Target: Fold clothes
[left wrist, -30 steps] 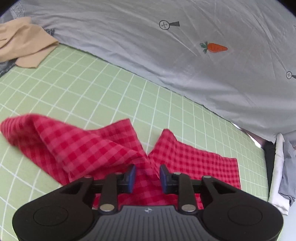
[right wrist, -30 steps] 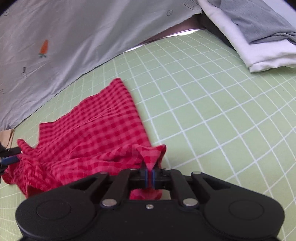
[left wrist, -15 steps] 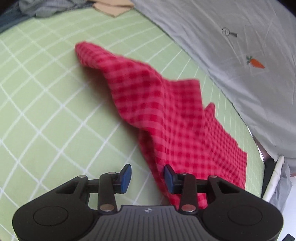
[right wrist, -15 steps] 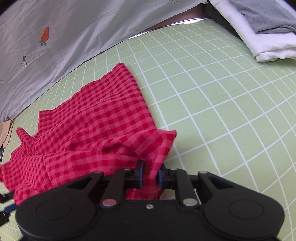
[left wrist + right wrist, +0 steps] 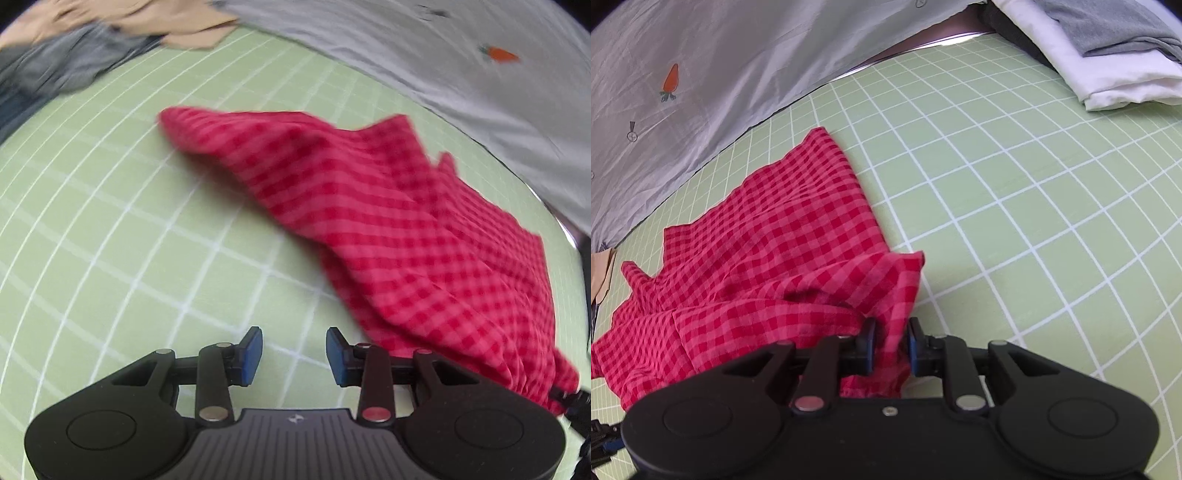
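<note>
On the far left of the left wrist view, a blurry pile of grey clothes point(image 5: 55, 70) and a tan cloth point(image 5: 184, 26) lie at the edge of the light green mat with white grid lines point(image 5: 110, 221). No words or brand names can be read anywhere; a tiny pale mark sits on the black body of each gripper, too small to make out. The left gripper point(image 5: 294, 355) has its blue-tipped fingers spread apart, with only bare mat between them. The red and pink checked cloth point(image 5: 388, 221) lies just to the right of this gripper, crumpled on the mat and stretching away to a point. Behind it hangs a big grey sheet with a small orange carrot picture point(image 5: 500, 54).

In the right wrist view, the same checked cloth point(image 5: 768, 251) spreads out to the left of the right gripper point(image 5: 890, 345). One bunched corner of it sits between this gripper's fingers, which are partly closed around it; you cannot tell if they squeeze it tight. To the far right, well apart from the checked cloth, rests a folded white cloth point(image 5: 1108, 77) with a folded grey cloth point(image 5: 1108, 26) on top.
</note>
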`<state>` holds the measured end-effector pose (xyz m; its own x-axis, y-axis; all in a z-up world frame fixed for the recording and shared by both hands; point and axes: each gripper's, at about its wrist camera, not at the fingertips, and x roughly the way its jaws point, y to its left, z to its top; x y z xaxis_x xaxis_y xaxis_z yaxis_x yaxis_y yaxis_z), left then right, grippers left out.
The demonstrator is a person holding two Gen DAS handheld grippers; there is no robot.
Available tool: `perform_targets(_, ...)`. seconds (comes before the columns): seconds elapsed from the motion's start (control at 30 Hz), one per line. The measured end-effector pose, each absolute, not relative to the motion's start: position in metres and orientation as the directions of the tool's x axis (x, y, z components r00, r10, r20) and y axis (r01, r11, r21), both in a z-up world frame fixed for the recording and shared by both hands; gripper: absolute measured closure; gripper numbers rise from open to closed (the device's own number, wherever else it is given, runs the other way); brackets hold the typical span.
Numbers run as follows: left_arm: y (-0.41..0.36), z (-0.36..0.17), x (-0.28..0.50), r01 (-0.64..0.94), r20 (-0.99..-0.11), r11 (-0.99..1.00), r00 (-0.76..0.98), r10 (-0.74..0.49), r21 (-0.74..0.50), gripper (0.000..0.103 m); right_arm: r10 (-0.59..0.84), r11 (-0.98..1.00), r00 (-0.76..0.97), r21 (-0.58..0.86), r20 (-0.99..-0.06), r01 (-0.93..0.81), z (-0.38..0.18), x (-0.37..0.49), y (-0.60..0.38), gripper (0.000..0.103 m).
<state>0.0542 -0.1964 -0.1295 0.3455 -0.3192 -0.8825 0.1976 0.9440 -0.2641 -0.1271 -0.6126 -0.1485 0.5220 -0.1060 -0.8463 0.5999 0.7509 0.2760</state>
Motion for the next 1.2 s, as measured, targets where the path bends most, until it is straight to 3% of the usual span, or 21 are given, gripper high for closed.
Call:
perform_targets(0.2,-0.226,-0.128,0.064,0.272,-0.843,0.915,0.375,-0.385,-0.297,0.062,-0.1,0.759,0.523,0.275,-0.846,0.59,-0.147,-0.126,-0.61,0.082)
perform_targets(0.37,-0.252,-0.119,0.077,0.315,-0.796,0.893,0.42,-0.436,-0.323,0.038,-0.096,0.739,0.528,0.294,-0.844,0.606,-0.148,-0.129,-0.613,0.08)
perform_targets(0.6,-0.269,-0.13,0.088,0.272,-0.799,0.865,0.341,-0.496,-0.421,0.036,-0.098,0.748,0.525,0.286,-0.845,0.599,-0.147,-0.125,-0.611,0.079)
perform_targets(0.63,-0.269,-0.132,0.088,0.262,-0.804,0.867,0.331,-0.494,-0.425,0.039,-0.098,0.748,0.525,0.285,-0.846,0.599,-0.147,-0.125,-0.61,0.079)
perform_targets(0.7,-0.266,-0.136,0.085,0.244,-0.814,0.874,0.323,-0.482,-0.421,0.055,-0.095,0.747,0.526,0.289,-0.845,0.598,-0.147,-0.126,-0.611,0.078)
perform_targets(0.77,-0.257,-0.139,0.083,0.209,-0.816,0.872,0.309,-0.489,-0.443,0.091,-0.088,0.745,0.531,0.298,-0.843,0.597,-0.147,-0.127,-0.611,0.08)
perform_targets(0.8,-0.252,-0.14,0.083,0.188,-0.815,0.87,0.304,-0.493,-0.456,0.097,-0.083,0.745,0.537,0.305,-0.84,0.593,-0.146,-0.128,-0.61,0.084)
perform_targets(1.0,-0.217,-0.123,0.065,0.117,-0.783,0.854,0.354,-0.512,-0.506,0.102,-0.078,0.782,0.603,0.326,-0.794,0.531,-0.128,-0.141,-0.599,0.1)
perform_targets(1.2,-0.163,-0.073,0.021,0.072,-0.754,0.862,0.452,-0.476,-0.501,0.102,-0.071,0.831,0.655,0.319,-0.752,0.456,-0.103,-0.165,-0.582,0.101)
